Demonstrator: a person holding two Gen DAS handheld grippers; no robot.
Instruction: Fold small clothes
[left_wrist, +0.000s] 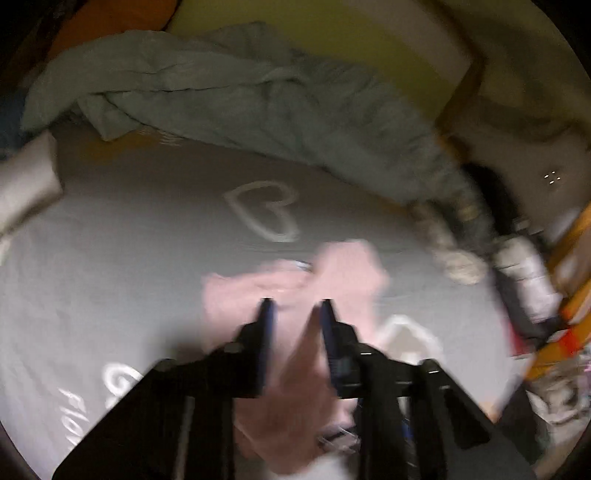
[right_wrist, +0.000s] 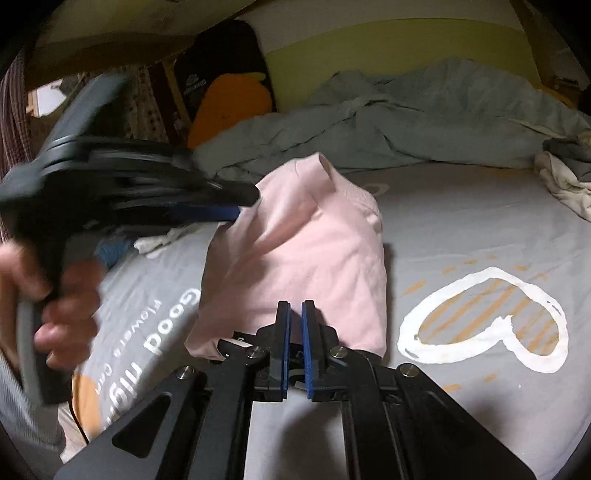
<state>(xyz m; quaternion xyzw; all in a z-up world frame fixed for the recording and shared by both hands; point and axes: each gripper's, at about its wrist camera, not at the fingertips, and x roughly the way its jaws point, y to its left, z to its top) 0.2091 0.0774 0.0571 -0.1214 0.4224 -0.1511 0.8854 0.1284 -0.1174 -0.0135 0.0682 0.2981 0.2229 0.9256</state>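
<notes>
A pale pink garment (right_wrist: 314, 240) stands up from the grey bed sheet (right_wrist: 461, 229) like a tent. My left gripper (right_wrist: 245, 203), held by a hand (right_wrist: 62, 295), comes in from the left and is shut on the garment's raised upper edge. In the blurred left wrist view the pink garment (left_wrist: 347, 273) runs between the two fingers of my left gripper (left_wrist: 296, 314) and spreads over the sheet (left_wrist: 147, 240) beyond. My right gripper (right_wrist: 296, 314) is at the garment's near hem, its blue pads almost together with pink cloth pinched between them.
A crumpled grey-green duvet (right_wrist: 424, 122) lies across the far side of the bed, with an orange cushion (right_wrist: 229, 103) behind it. A white crumpled cloth (right_wrist: 565, 184) sits at the right edge. Bundled clothes and clutter (left_wrist: 524, 280) line the bed's right side.
</notes>
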